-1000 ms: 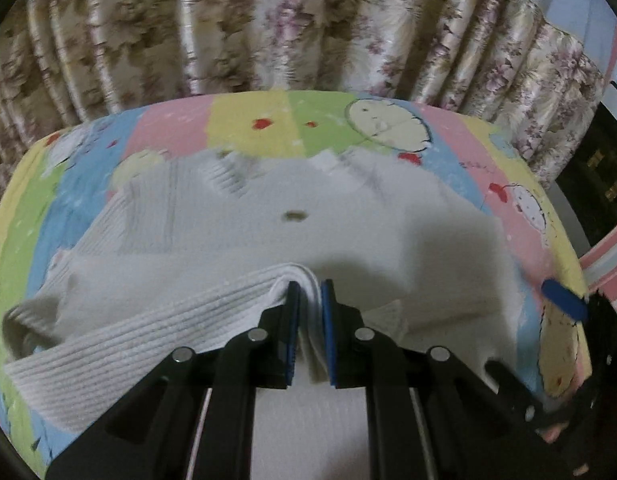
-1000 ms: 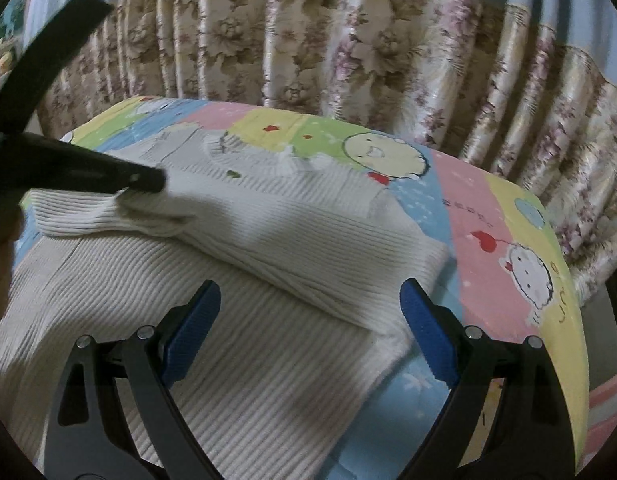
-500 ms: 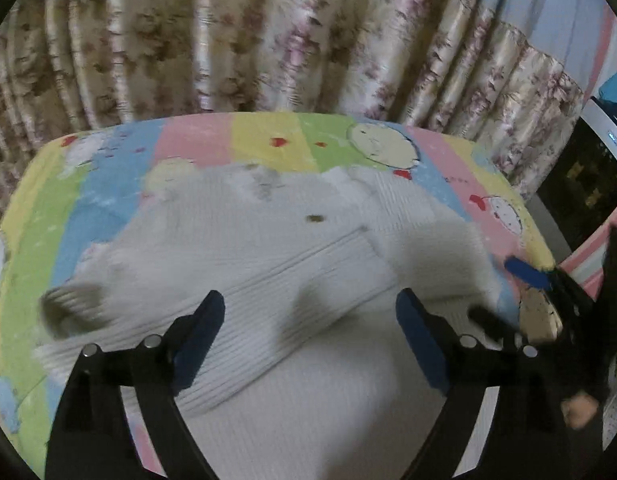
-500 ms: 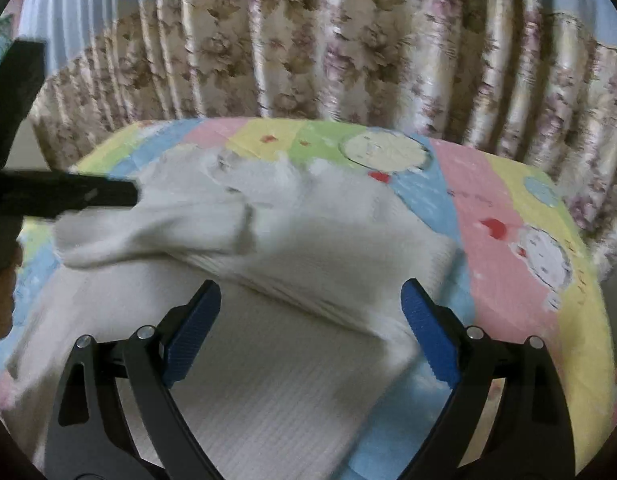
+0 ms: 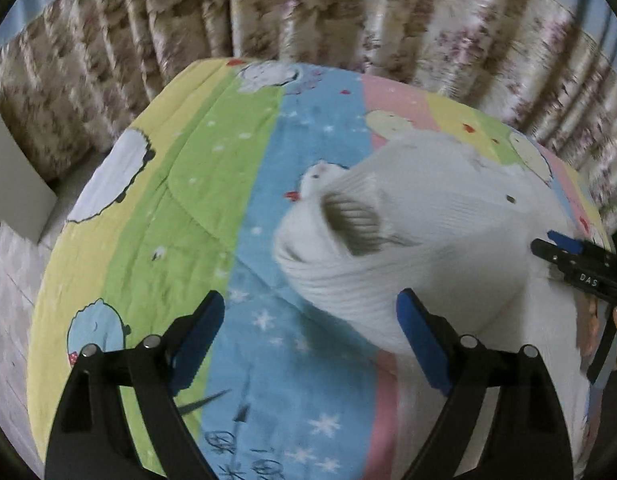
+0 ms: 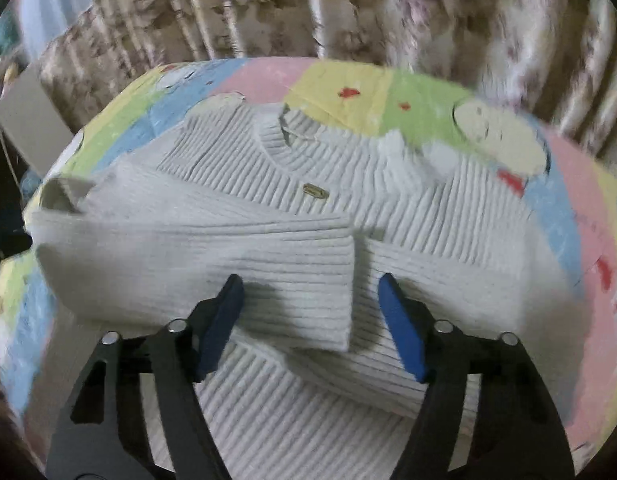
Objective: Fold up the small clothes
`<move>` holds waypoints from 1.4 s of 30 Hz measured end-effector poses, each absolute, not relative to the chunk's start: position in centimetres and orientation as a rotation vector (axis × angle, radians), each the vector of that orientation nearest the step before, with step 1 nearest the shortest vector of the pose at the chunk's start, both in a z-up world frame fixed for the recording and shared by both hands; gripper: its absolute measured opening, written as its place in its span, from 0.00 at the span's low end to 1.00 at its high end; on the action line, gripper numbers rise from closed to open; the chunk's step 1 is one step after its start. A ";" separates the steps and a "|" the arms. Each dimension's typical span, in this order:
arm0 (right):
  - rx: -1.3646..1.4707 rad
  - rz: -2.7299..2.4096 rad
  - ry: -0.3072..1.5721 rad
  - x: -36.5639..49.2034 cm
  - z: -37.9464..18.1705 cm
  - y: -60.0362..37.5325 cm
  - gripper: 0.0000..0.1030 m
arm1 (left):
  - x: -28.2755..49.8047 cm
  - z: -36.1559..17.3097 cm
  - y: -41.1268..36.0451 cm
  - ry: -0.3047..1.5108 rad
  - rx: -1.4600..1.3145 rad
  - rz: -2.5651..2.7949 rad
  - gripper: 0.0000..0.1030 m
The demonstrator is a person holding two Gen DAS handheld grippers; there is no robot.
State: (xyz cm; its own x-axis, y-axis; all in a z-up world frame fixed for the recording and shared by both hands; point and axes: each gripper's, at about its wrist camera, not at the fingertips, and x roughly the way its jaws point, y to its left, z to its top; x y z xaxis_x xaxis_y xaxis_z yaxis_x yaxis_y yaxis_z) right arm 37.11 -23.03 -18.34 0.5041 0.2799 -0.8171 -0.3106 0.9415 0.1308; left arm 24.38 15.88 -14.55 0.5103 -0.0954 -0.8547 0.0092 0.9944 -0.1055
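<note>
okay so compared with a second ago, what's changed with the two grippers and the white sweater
The left gripper let go of the sleeve it had pinched, opened wide and swung off left over the bare quilt. The sleeve now lies folded across the sweater. The right gripper moved in over the sleeve's cuff, its fingers just closing, not yet pressing. The sweater's body stayed put.

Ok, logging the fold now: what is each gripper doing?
Left gripper: open, holding nothing.
Right gripper: jaws just closing around the sweater sleeve cuff, not yet gripping.
</note>
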 end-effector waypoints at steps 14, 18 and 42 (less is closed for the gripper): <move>-0.107 0.362 0.882 35.4 -17.6 -22.6 0.11 | 29.3 -15.1 16.1 1.164 -0.138 -0.142 0.29; -0.141 0.370 0.809 34.4 -16.3 -22.1 0.09 | 28.8 -13.9 15.3 1.121 -0.041 -0.074 0.18; 0.074 0.048 0.826 32.4 -18.4 -35.3 0.10 | 30.2 -9.6 7.1 0.937 0.160 -0.166 0.79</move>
